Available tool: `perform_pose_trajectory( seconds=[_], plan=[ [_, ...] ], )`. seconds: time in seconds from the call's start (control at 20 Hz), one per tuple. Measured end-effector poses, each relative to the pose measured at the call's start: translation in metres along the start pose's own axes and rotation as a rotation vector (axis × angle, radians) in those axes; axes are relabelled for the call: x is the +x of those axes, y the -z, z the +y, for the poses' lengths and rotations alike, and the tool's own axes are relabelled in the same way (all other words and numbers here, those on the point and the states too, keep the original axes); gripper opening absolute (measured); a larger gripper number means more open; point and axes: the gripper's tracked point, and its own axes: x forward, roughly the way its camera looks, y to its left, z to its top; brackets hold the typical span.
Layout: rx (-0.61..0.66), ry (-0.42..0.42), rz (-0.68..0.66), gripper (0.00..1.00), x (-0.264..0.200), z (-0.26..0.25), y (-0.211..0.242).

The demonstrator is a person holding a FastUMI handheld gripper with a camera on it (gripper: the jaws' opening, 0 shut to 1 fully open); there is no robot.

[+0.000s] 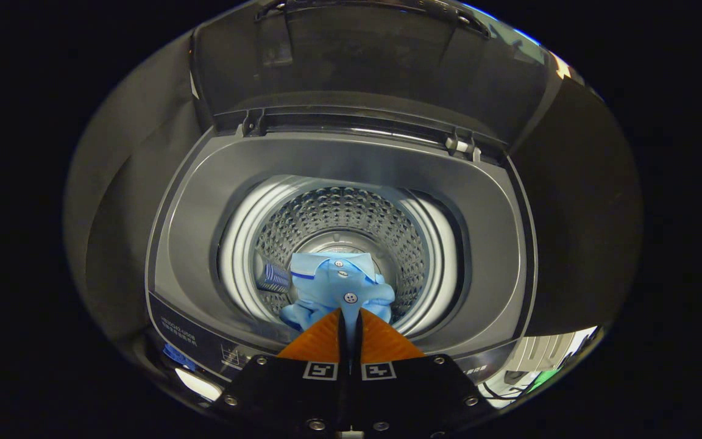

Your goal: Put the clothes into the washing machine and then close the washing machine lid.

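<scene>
A light blue shirt (336,283) with white buttons hangs from my gripper (349,312), whose fingers are shut on a thin fold of its cloth. The shirt dangles over the mouth of the steel drum (342,219) of a top-loading washing machine (491,244). The machine's dark lid (357,55) stands raised upright behind the opening, beyond the fingers. A blue striped part (273,277) shows beside the shirt, against the drum's wall.
The grey top frame (205,244) rings the drum opening, with a control strip (198,341) along its near edge. The lid's hinges (460,145) sit at the back. Dark cloth walls stand on both sides of the machine.
</scene>
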Motion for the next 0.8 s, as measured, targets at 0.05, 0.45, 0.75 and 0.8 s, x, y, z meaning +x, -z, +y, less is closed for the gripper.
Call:
perform_pose_trajectory(
  seconds=[0.05, 0.45, 0.75, 0.8],
  plan=[
    [0.000, 0.005, 0.002, 0.00, 0.002, -0.002, 0.001],
    [0.028, 0.037, -0.014, 0.96, 0.003, -0.009, -0.002],
    [0.063, 0.042, -0.062, 0.96, -0.001, -0.015, -0.004],
    [0.080, 0.039, -0.086, 0.96, -0.006, -0.014, -0.010]
  ],
)
